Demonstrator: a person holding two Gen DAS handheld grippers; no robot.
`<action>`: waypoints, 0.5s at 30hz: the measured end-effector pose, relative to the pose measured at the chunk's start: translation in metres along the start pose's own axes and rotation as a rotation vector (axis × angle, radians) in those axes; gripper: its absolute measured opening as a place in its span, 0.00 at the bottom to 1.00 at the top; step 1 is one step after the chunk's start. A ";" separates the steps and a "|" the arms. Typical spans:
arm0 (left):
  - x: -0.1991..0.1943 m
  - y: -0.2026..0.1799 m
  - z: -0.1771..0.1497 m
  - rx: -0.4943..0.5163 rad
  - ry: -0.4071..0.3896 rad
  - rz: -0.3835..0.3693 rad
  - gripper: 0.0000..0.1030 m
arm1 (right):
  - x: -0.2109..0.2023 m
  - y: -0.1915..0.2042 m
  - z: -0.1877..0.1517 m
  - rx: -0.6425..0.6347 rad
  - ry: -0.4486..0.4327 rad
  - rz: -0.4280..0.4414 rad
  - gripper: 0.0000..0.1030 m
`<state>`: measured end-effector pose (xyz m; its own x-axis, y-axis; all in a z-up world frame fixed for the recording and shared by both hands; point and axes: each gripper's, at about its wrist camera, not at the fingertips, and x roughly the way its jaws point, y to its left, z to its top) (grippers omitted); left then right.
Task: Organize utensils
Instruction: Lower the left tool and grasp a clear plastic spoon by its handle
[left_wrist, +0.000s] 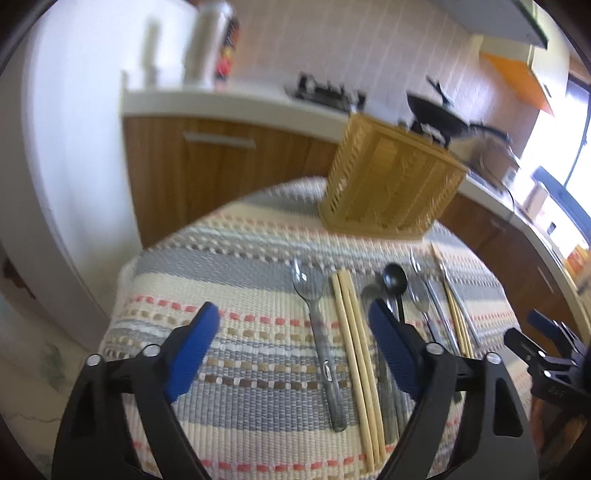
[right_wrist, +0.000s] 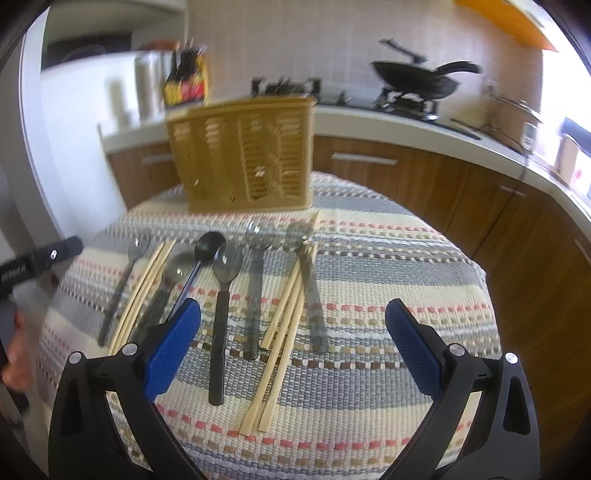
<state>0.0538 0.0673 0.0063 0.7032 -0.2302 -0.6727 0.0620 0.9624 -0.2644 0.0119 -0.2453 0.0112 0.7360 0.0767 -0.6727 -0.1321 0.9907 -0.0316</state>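
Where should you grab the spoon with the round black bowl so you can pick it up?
Probably the black spoon's thin handle, partway down. It lies flat on the striped cloth, so come from above and close across the handle. The right gripper is open and nearest. Neighbouring spoons lie close beside it, so pinch narrowly.

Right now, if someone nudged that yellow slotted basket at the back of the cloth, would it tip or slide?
The basket looks like thin slotted plastic and seems empty, so probably light. It stands taller than it is deep, so a high push might tip it. The ribbed woven cloth likely resists sliding, which favours tipping.
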 end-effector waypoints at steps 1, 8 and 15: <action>0.009 -0.001 0.006 0.012 0.058 -0.020 0.75 | 0.004 0.000 0.006 -0.014 0.031 0.013 0.88; 0.056 -0.014 0.028 0.099 0.246 0.007 0.64 | 0.041 -0.029 0.047 0.056 0.224 0.143 0.63; 0.099 -0.017 0.044 0.077 0.353 0.008 0.54 | 0.100 -0.031 0.089 0.109 0.367 0.283 0.60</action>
<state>0.1537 0.0342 -0.0248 0.4165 -0.2453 -0.8754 0.1205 0.9693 -0.2143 0.1486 -0.2588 0.0106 0.3955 0.3199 -0.8610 -0.2086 0.9442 0.2550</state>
